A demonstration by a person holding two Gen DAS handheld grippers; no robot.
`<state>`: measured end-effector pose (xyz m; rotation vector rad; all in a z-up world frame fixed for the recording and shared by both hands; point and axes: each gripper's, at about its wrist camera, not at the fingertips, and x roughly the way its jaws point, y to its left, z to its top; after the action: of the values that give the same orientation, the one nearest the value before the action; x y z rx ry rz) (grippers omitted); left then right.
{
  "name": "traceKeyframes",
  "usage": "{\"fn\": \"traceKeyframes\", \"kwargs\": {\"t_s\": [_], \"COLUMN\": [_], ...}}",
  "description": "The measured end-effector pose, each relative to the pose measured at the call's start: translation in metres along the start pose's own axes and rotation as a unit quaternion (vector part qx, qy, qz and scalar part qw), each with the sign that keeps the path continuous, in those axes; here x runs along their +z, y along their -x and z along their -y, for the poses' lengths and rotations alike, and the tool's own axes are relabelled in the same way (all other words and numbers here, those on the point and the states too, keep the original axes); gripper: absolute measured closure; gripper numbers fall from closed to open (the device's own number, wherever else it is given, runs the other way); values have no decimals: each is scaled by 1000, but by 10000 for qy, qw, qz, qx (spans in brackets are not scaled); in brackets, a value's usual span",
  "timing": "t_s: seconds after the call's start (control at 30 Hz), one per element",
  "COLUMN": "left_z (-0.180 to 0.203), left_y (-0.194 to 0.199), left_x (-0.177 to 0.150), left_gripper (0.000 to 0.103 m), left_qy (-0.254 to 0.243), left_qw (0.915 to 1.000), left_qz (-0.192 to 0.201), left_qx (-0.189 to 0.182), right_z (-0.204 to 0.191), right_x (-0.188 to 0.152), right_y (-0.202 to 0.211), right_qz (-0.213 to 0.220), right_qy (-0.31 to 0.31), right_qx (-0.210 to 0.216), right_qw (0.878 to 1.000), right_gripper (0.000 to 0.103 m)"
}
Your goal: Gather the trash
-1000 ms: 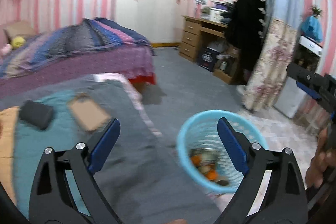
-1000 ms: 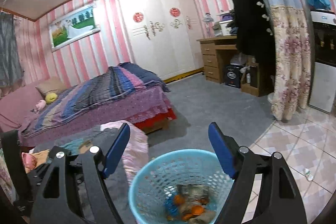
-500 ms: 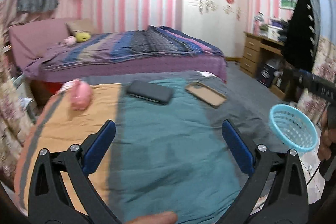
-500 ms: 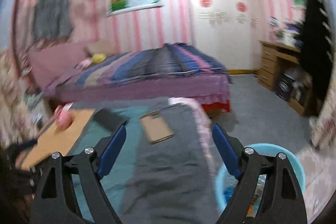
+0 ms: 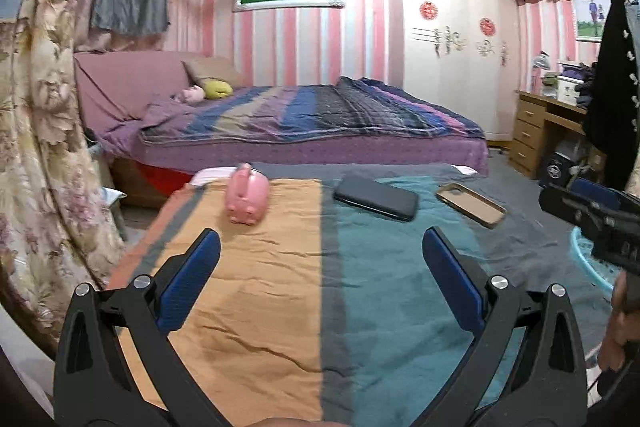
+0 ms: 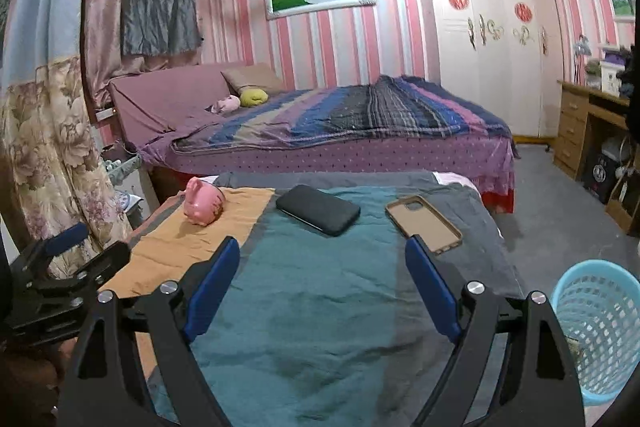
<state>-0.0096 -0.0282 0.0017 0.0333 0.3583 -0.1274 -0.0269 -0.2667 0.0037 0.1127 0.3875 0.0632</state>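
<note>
Left wrist view: looks forward and slightly down between its own two fingers, close over the orange-and-teal cloth-covered surface (image 5: pixel 260 307), toward the purple striped bed (image 5: pixel 320 119) at 12 o'clock.
Right wrist view: same heading, set further right; light blue plastic mesh basket (image 6: pixel 596 327) at 4 o'clock.
Shared: pink pig-shaped figure (image 5: pixel 246 199), black flat phone (image 5: pixel 376 197), tan phone case (image 5: pixel 470 205), bed, white wardrobe (image 5: pixel 448 39).

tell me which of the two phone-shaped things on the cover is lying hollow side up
The tan phone case, at the right on the grey stripe: its empty inside and camera cut-out face up. The black phone to its left, on the teal stripe, is a solid dark slab.
</note>
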Motion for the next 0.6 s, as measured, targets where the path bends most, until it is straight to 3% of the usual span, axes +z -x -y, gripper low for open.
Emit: {"fn": "traceKeyframes", "kwargs": {"t_s": [0.2, 0.6], "left_z": [-13, -11], "left_y": [3, -1], "left_x": [2, 1], "left_gripper": [5, 5], "left_qy": [245, 409], "left_qw": [9996, 9990], "left_qz": [40, -47], "left_qx": [135, 153], "right_z": [-29, -15], "right_x": [-1, 9], "right_y": [5, 5], "right_qz": [-41, 16], "right_qy": [146, 147], "right_qx": [-44, -232], "right_qw": [9999, 9996], "right_gripper": [19, 15]}}
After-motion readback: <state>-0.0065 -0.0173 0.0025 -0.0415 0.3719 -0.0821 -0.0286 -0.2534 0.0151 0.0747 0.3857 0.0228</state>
